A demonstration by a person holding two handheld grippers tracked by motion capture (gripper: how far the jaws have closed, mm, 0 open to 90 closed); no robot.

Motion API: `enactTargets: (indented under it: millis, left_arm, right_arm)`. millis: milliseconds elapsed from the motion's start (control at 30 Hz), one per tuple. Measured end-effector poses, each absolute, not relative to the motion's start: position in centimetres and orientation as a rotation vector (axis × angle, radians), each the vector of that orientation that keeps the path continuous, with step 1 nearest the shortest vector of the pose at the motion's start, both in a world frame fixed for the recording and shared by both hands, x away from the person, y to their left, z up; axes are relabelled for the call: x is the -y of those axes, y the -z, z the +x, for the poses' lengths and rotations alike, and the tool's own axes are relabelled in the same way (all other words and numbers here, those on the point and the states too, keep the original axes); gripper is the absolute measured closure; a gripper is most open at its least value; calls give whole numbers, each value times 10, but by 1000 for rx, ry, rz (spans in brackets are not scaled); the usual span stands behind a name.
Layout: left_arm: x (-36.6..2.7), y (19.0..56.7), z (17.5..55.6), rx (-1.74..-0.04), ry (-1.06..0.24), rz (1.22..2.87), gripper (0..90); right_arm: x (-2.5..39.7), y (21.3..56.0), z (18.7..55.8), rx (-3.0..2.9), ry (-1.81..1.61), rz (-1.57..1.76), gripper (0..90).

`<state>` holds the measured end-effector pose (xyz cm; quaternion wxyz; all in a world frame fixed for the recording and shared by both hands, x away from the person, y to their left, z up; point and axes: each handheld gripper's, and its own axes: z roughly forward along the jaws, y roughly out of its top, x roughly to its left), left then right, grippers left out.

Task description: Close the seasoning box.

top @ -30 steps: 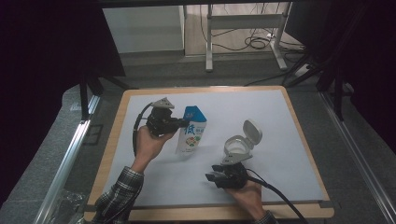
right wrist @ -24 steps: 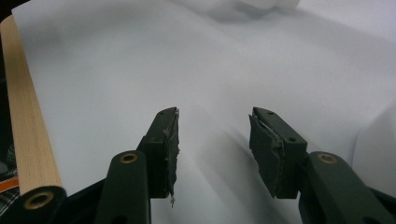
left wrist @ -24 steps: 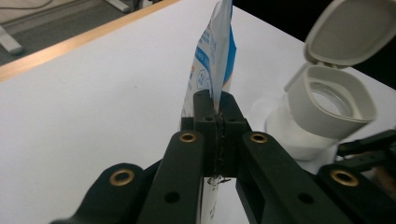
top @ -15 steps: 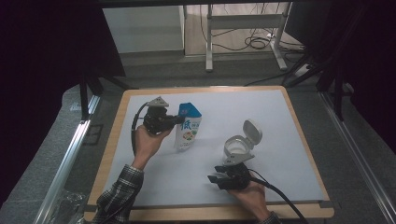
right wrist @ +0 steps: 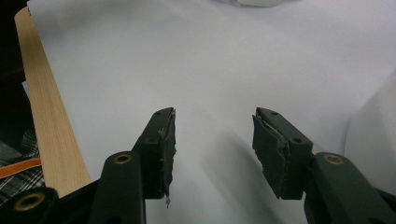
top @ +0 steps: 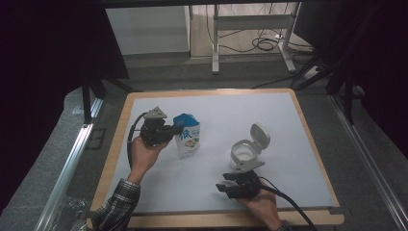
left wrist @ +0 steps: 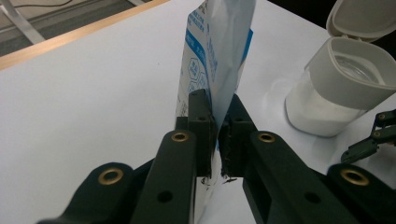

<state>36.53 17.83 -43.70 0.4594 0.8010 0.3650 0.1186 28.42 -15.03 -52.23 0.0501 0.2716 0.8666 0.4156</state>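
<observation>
left gripper (top: 169, 131) sits w/ the person's left hand (top: 144, 153) at approx 9 o'clock on the white mat (top: 288, 120), jaws pinched tight on the blue & white pouch (top: 187, 136). in the left gripper view the pads (left wrist: 203, 122) clamp the pouch's thin edge (left wrist: 219, 56) from both sides, almost no gap between them. pouch stands roughly upright, top leaning a bit, near mat centre; can't tell if its base touches the mat.

white jar (top: 244, 151) w/ flip lid open (top: 260, 135) stands at approx 4 o'clock from the pouch, apart from it. lid hinged up & tilted back at the jar's 1 o'clock. in the left gripper view the jar (left wrist: 345, 88) is at 2 o'clock of the jaws, white contents showing thru the wall.

right gripper (top: 226, 188) rests w/ the right hand (top: 260, 204) at approx 6 o'clock of the jar, close to the mat's near edge, jaws pointing toward 9 o'clock. its jaws are spread wide w/ nothing between them, just bare mat (right wrist: 210, 70) in the right gripper view. wood table edge (right wrist: 51, 130) at 9 o'clock there.
</observation>
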Motion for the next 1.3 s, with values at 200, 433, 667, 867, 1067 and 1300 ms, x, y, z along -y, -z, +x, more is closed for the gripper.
enactTargets:
  millis: [200, 433, 667, 867, 1067, 1300]
  left_arm:
    - [-183, 444, 360, -913, -301, 1971, 811]
    - [-182, 452, 359, -930, -307, 1975, 725]
    - [-183, 459, 354, -952, -313, 1957, 614]
    - [-187, 467, 350, -953, -282, 1932, 495]
    - [-191, 474, 345, -969, -285, 1938, 421]
    - [-191, 479, 332, -990, -348, 1969, 300]
  right_arm:
    - [156, 521, 280, -2610, -1279, 816, 490]
    - [165, 519, 279, -2585, -1269, 841, 488]
    - [173, 521, 281, -2587, -1266, 873, 490]
    - [176, 521, 280, -2599, -1249, 869, 500]
    - [181, 521, 280, -2596, -1250, 870, 519]
    - [185, 520, 278, -2600, -1237, 858, 574]
